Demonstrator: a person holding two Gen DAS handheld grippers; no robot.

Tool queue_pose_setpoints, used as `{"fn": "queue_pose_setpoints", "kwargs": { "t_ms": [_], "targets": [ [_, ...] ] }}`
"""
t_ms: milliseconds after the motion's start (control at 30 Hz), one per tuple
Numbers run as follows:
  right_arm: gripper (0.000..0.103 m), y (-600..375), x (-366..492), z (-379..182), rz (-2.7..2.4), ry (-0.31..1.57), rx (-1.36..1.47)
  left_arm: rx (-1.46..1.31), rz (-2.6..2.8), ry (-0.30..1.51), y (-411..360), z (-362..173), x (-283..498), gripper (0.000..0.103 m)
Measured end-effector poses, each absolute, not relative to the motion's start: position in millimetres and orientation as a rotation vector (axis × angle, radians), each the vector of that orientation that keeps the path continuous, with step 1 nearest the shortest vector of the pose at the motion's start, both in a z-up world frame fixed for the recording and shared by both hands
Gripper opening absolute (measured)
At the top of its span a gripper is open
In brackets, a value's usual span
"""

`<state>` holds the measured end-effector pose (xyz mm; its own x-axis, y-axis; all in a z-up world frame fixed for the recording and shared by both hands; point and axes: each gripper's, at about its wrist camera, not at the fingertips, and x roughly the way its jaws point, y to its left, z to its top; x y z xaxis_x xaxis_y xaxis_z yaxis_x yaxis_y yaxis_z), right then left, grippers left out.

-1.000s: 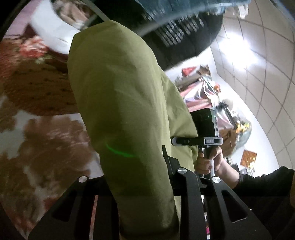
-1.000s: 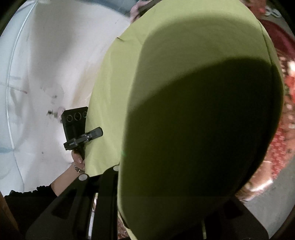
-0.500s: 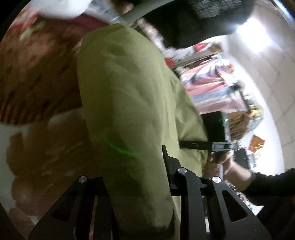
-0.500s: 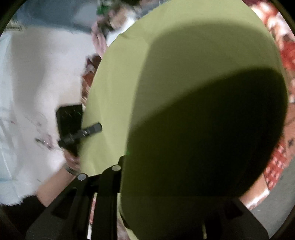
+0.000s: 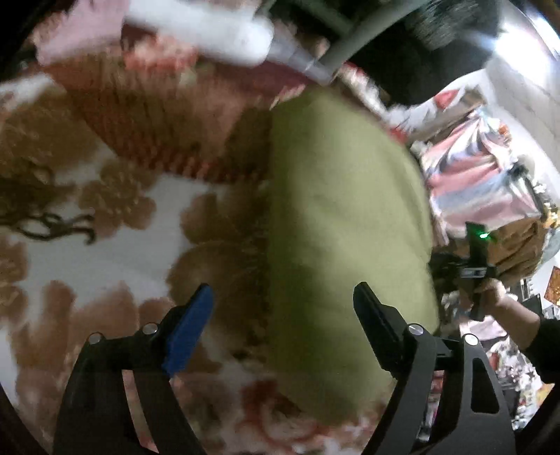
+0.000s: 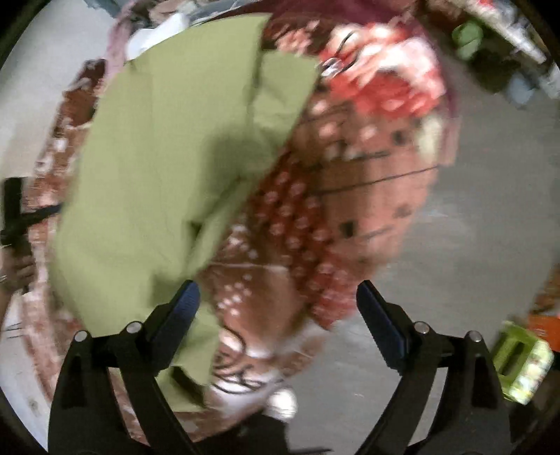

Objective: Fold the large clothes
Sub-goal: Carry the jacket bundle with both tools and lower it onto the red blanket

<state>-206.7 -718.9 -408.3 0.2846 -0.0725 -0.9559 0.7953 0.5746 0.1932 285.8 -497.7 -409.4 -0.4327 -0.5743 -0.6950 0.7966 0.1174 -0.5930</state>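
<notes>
The large olive-green garment [image 5: 343, 227] lies spread on a floral blanket, blurred by motion. My left gripper [image 5: 283, 315] hovers over its near edge. Its jaws are opening wide; cloth shows below the right half of the gap, and neither pad presses on it. In the right wrist view the same garment [image 6: 168, 175] lies to the left. My right gripper [image 6: 276, 304] is opening too, with only blanket showing between its fingers. The garment's edge runs past the left finger [image 6: 182, 311]. A person's hand [image 5: 497, 297] holds the other gripper's handle at the right.
A brown and white floral blanket [image 5: 105, 245] lies under the garment, with a red patterned cover [image 6: 367, 168] beside it. Grey floor [image 6: 490, 210] and a green box [image 6: 521, 364] are at the right. Piled striped cloth [image 5: 483, 182] and a white pillow [image 5: 210, 28] are further off.
Both grippers were shut on the hanging green garment. Both have now opened and let it go, and it has dropped onto the blanket. Both views have tipped downward.
</notes>
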Motion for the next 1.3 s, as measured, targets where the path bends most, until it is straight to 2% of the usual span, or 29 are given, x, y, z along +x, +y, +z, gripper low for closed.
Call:
{"fn": "queue_pose_setpoints", "kwargs": {
  "t_ms": [33, 100, 133, 200, 267, 300, 367, 500, 667, 767, 833, 933, 1033, 1133, 1300],
  "targets": [
    [0.09, -720.9, -208.1, -395.9, -0.687, 1.123, 0.747, 0.223, -1.592, 1.222, -488.9, -390.7, 276.4, 0.083],
    [0.092, -710.6, -182.7, -368.7, -0.69, 1.023, 0.703, 0.26, -1.572, 1.121, -483.4, -373.7, 254.7, 0.098],
    [0.097, -706.4, -163.7, -352.5, -0.72, 0.979, 0.644, 0.327, -1.554, 1.072, -486.5, -372.5, 236.6, 0.097],
    [0.098, -705.6, -135.3, -345.9, -0.779, 0.958, 0.523, 0.477, -1.567, 1.054, -499.2, -388.1, 209.0, 0.096],
    [0.098, -718.5, -91.8, -364.7, -0.912, 1.013, 0.334, 0.606, -1.531, 0.991, -502.2, -410.9, 195.8, 0.096],
    [0.098, -725.3, -60.2, -375.2, -0.952, 1.038, 0.312, 0.67, -1.505, 0.968, -501.3, -424.8, 191.5, 0.095],
    [0.098, -736.6, -63.5, -409.8, -0.975, 1.071, 0.32, 0.693, -1.495, 0.921, -490.8, -439.5, 190.1, 0.097],
    [0.098, -750.5, -85.4, -422.5, -1.05, 1.071, 0.232, 0.626, -1.483, 0.982, -456.0, -454.1, 208.6, 0.098],
    [0.098, -762.4, -109.6, -418.0, -1.105, 1.105, 0.293, 0.614, -1.408, 1.076, -419.6, -480.0, 224.3, 0.099],
    [0.098, -737.7, -119.5, -386.4, -1.119, 1.056, 0.331, 0.645, -1.35, 1.086, -410.1, -459.5, 222.0, 0.094],
    [0.098, -710.9, -120.3, -364.2, -1.094, 0.984, 0.358, 0.52, -1.414, 1.052, -413.0, -416.6, 222.5, 0.095],
    [0.098, -661.1, -111.6, -349.4, -1.062, 0.956, 0.399, 0.429, -1.455, 0.937, -453.8, -365.1, 217.2, 0.098],
    [0.098, -628.7, -98.2, -360.3, -1.031, 0.953, 0.437, 0.406, -1.445, 0.864, -520.8, -346.6, 203.1, 0.098],
    [0.098, -615.3, -97.7, -376.5, -1.041, 0.971, 0.465, 0.386, -1.358, 0.898, -580.2, -364.4, 201.0, 0.098],
    [0.098, -615.2, -100.6, -399.2, -1.004, 1.003, 0.435, 0.534, -1.259, 0.983, -643.8, -401.4, 194.3, 0.097]
  ]
}}
